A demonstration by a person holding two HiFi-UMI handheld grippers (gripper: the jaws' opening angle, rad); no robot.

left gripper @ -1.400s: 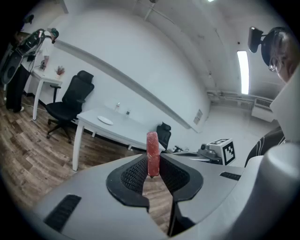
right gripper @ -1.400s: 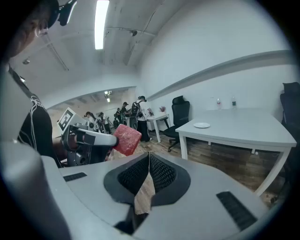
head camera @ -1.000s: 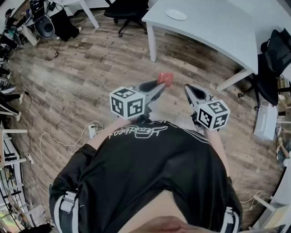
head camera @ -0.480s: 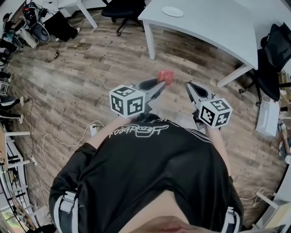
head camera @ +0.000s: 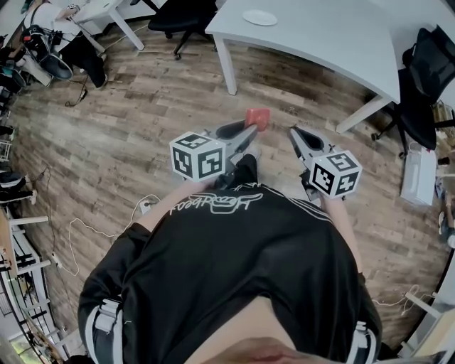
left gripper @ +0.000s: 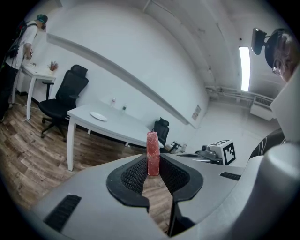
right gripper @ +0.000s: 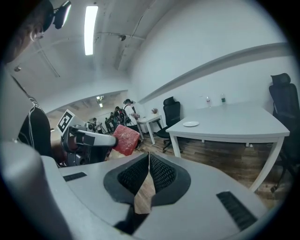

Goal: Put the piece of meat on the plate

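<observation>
A red piece of meat (head camera: 257,118) is clamped upright between the pads of my left gripper (head camera: 250,131), held out in front of the person's body above the wooden floor. In the left gripper view the meat (left gripper: 152,152) sticks up out of the jaws. The white plate (head camera: 259,17) lies on a white table (head camera: 334,35) farther ahead, and it shows in both gripper views (left gripper: 99,116) (right gripper: 190,123). My right gripper (head camera: 295,134) is level with the left one, its jaws shut with nothing between them (right gripper: 148,164). From the right gripper view the meat (right gripper: 125,139) appears at the left.
A black office chair (head camera: 186,14) stands left of the table and another (head camera: 423,78) at its right end. Cables and a power strip (head camera: 146,205) lie on the floor at the left. Clutter lines the left wall. People stand in the far background (right gripper: 117,115).
The person has walked on across the floor: the table and plate have slid left in the head view. Both grippers keep their pose, and the meat stays clamped in the left one.
</observation>
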